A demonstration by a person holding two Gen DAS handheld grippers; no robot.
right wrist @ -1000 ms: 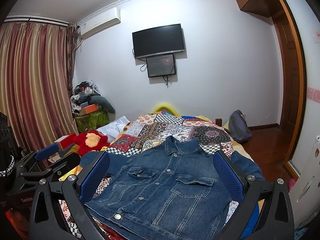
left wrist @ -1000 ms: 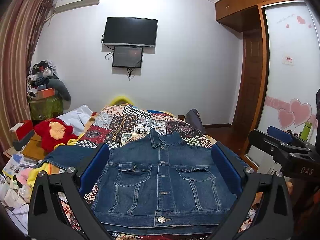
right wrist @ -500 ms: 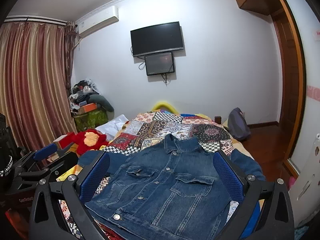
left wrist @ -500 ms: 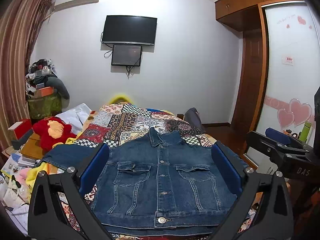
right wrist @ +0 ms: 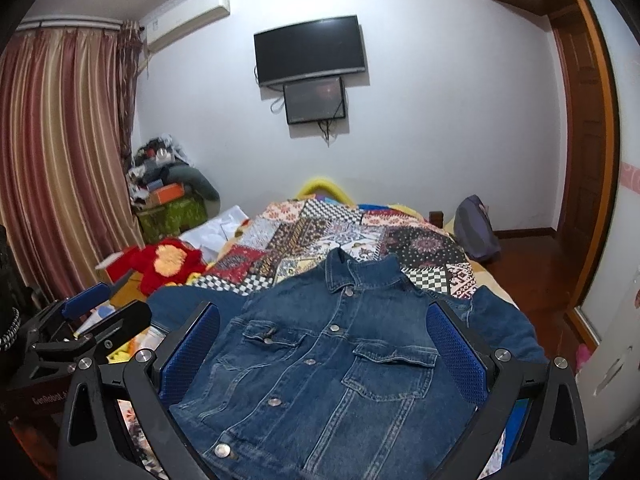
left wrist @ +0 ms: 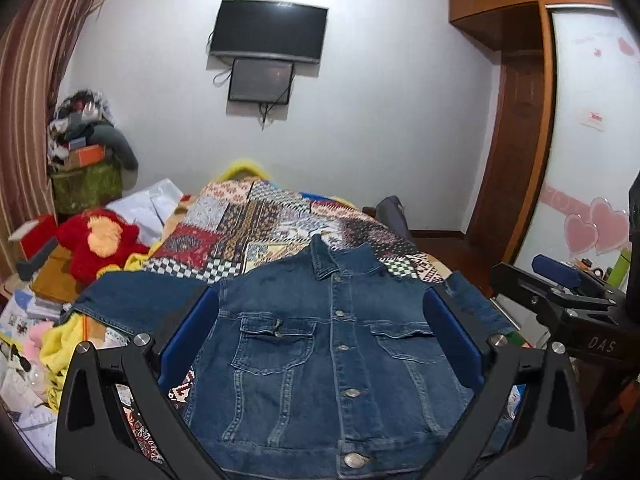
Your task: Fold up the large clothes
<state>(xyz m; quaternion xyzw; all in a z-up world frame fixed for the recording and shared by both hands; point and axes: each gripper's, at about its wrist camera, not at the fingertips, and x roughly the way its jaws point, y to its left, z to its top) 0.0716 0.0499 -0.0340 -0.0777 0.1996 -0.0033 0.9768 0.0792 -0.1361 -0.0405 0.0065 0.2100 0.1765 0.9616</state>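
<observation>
A blue denim jacket [left wrist: 332, 344] lies front-up and buttoned on the patchwork bedspread [left wrist: 256, 224], collar away from me, sleeves spread to either side. My left gripper [left wrist: 320, 340] hovers over its lower half, open, blue pads wide apart with nothing between them. In the right wrist view the same jacket [right wrist: 328, 360] lies under my right gripper [right wrist: 324, 348], also open and empty. From the left wrist view the right gripper [left wrist: 560, 300] shows at the right edge. The left gripper [right wrist: 80, 332] appears at the left edge of the right wrist view.
A red plush toy [left wrist: 96, 240] and piles of clutter [left wrist: 32, 320] sit left of the bed. A bag [right wrist: 476, 228] leans at the bed's far right corner. A TV [left wrist: 268, 32] hangs on the far wall. Wardrobe doors [left wrist: 592, 160] stand to the right.
Both views have shifted slightly, the jacket appearing a little lower in them. The jacket has not moved and both grippers stay open.
</observation>
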